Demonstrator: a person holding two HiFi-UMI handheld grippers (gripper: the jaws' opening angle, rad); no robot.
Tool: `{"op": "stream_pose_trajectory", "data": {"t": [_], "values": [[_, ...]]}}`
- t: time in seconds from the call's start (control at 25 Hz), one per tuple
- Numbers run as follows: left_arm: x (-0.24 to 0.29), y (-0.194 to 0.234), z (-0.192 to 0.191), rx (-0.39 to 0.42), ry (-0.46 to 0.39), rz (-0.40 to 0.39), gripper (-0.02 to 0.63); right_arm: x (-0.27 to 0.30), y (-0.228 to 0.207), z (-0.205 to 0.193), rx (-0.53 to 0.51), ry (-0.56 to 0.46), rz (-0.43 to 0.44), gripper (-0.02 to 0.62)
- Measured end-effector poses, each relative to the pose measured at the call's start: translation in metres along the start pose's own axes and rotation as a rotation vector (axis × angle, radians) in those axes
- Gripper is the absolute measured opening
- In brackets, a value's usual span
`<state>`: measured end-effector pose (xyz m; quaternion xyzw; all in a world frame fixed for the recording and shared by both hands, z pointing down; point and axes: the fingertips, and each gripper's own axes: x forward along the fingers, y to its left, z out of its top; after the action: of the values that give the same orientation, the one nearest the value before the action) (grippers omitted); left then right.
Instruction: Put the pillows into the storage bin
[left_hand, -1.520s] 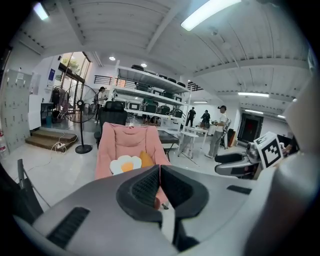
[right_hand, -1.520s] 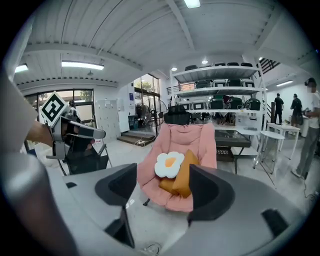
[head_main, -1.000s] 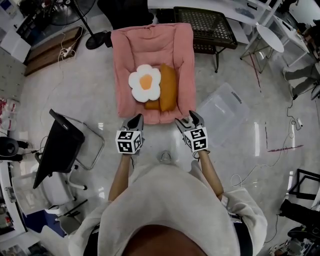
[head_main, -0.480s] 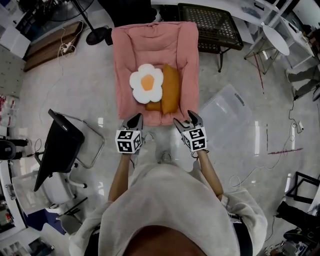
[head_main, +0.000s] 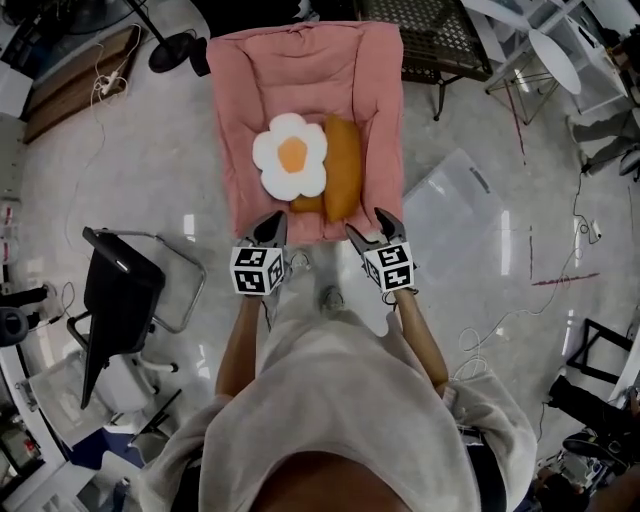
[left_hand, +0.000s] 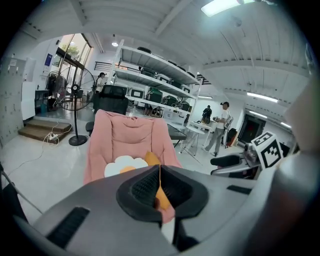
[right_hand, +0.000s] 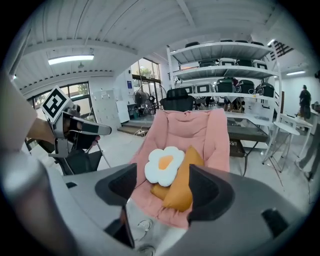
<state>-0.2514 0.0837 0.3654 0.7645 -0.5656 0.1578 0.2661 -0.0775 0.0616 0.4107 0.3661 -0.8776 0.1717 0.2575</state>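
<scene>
The left gripper (head_main: 270, 228) is seen with its jaws pressed together and nothing between them. The right gripper (head_main: 373, 228) is held with its jaws about half apart, and nothing is gripped. Both are poised at the near edge of the pink chair (head_main: 240, 120), one towards each front corner. Just ahead of them, on the seat, the white flower pillow (head_main: 290, 155) is laid partly over the orange pillow (head_main: 343, 175), whose lower end is nearest the right gripper but apart from it. The clear storage bin (head_main: 450, 215) is set on the floor (head_main: 160, 180) to the right of the right gripper, with bare floor between. A black chair (head_main: 115, 295) is stood left of the left gripper, well apart.
</scene>
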Motion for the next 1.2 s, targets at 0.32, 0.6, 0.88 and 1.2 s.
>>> {"op": "stream_pose_trajectory", "data": {"t": [0.32, 0.6, 0.88, 1.2], "values": [[0.037, 0.045, 0.004, -0.020, 0.048, -0.070, 0.012, 0.057, 0.000, -0.006, 0.053, 0.089, -0.054, 0.321], [0.064, 0.070, -0.017, -0.041, 0.109, -0.136, 0.012, 0.096, 0.003, -0.027, 0.099, 0.167, -0.099, 0.368], [0.084, 0.073, -0.035, -0.041, 0.153, -0.176, 0.012, 0.126, 0.001, -0.056, 0.145, 0.206, -0.112, 0.442], [0.109, 0.060, -0.058, -0.047, 0.174, -0.139, 0.012, 0.153, -0.018, -0.100, 0.167, 0.237, -0.085, 0.465]]}}
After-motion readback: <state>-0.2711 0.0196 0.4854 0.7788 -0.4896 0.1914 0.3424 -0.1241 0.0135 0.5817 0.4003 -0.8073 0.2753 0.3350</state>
